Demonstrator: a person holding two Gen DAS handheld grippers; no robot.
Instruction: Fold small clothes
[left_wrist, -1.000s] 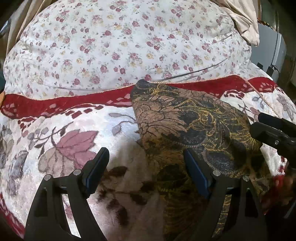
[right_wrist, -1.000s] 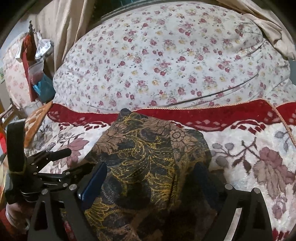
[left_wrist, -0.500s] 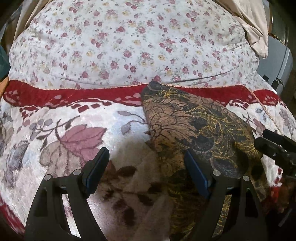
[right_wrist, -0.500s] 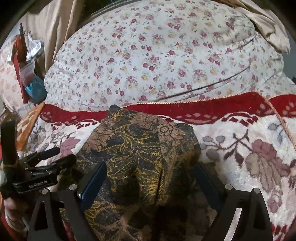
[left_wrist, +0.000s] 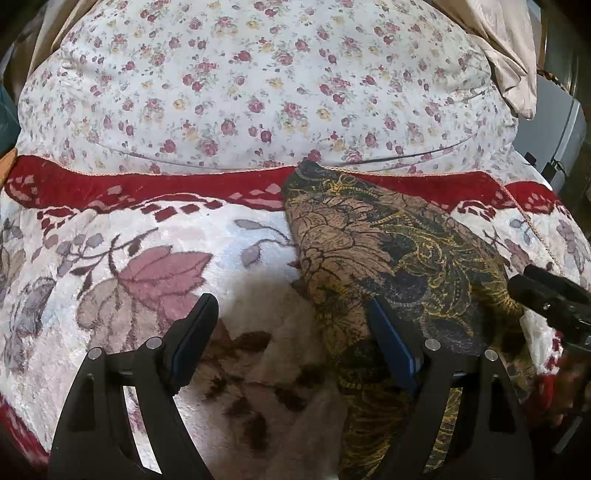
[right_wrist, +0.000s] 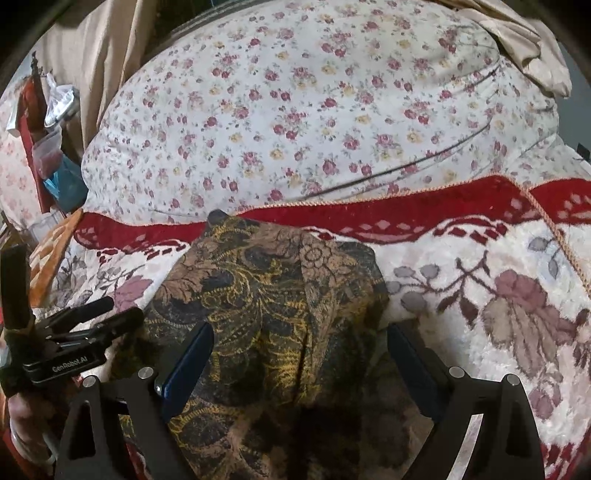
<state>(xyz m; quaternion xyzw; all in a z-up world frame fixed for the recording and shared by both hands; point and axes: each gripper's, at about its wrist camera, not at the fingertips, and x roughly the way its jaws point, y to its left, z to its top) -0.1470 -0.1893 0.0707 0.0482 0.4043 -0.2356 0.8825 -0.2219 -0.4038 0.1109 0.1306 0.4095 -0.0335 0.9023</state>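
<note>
A small brown, black and gold patterned garment (left_wrist: 391, 266) lies folded narrow on a floral blanket (left_wrist: 140, 266), its far tip touching the red border. My left gripper (left_wrist: 291, 317) is open and empty, straddling the garment's left edge, with the right finger over the cloth. In the right wrist view the same garment (right_wrist: 266, 306) fills the centre. My right gripper (right_wrist: 299, 343) is open and empty, its fingers on either side of the garment's near part. The left gripper also shows in the right wrist view (right_wrist: 92, 317), at the left edge.
A large white pillow with small red flowers (left_wrist: 258, 81) lies behind the blanket. A beige cloth (left_wrist: 509, 51) hangs at the far right. A grey box (left_wrist: 561, 140) stands at the right. Shelves with containers (right_wrist: 48, 140) stand at the far left.
Both grippers have drawn back toward me a little and stayed open. The garment lies as it did, slightly flatter.
</note>
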